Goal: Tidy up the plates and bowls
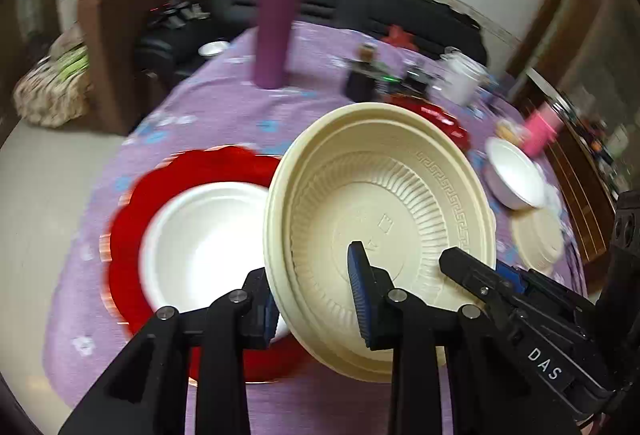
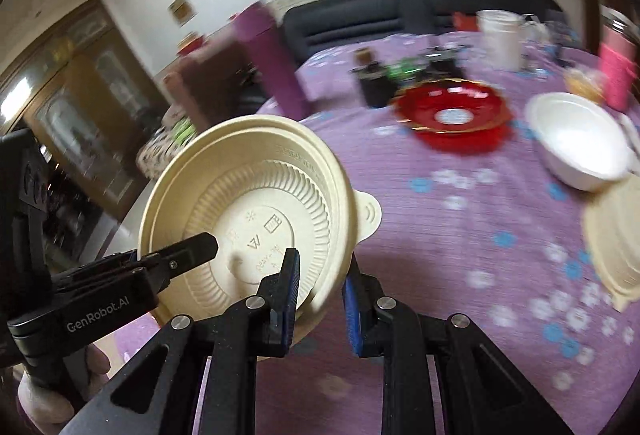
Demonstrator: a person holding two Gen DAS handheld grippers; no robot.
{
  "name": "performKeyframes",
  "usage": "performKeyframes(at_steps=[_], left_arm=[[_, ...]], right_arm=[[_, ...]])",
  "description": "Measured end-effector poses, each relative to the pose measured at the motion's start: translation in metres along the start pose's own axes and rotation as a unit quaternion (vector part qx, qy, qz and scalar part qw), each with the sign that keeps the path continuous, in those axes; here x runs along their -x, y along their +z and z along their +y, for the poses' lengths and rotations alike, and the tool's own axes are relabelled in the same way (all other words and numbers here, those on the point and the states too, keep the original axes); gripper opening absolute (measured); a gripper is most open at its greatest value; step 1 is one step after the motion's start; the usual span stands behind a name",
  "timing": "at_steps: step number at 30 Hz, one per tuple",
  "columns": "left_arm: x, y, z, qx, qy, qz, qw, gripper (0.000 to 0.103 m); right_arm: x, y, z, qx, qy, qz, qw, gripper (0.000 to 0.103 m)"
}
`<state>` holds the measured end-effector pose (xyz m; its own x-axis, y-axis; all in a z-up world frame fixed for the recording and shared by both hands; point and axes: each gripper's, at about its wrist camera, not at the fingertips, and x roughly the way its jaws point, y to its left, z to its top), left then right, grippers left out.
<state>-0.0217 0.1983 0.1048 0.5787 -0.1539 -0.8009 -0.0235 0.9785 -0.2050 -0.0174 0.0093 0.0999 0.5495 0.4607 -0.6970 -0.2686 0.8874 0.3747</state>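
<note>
left wrist view: left gripper pinching the near rim of a cream bowl, held tilted above the counter. right gripper reaches in at the bowl's right rim. just left, a white bowl sits on a red plate.

right wrist view: right gripper straddles the cream bowl rim, pads not clearly pressed; whether it pinches, cannot tell. second red plate, another white bowl and a second cream bowl wait on the counter.

step, by judgement: carrying the cream bowl to a stack. next: level it, set it down squarely.
</note>
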Motion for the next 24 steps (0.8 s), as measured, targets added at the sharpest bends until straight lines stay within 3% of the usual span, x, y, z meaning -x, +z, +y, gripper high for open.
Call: performKeyframes(at_steps=[5,10,24], left_arm=[[0.002,0.0,0.044,0.034,0.021,0.002,0.9992,0.029],[-0.009,-0.004,0.07,0.051,0.028,0.013,0.9982,0.029],[-0.022,-0.009,0.084,0.057,0.034,0.023,0.9976,0.029]], right_arm=[[-0.036,0.007,0.04,0.02,0.019,0.031,0.999,0.023],[-0.057,0.008,0.061,0.041,0.009,0.042,0.998,0.023],[-0.081,0.003,0.068,0.046,-0.006,0.063,0.997,0.023]])
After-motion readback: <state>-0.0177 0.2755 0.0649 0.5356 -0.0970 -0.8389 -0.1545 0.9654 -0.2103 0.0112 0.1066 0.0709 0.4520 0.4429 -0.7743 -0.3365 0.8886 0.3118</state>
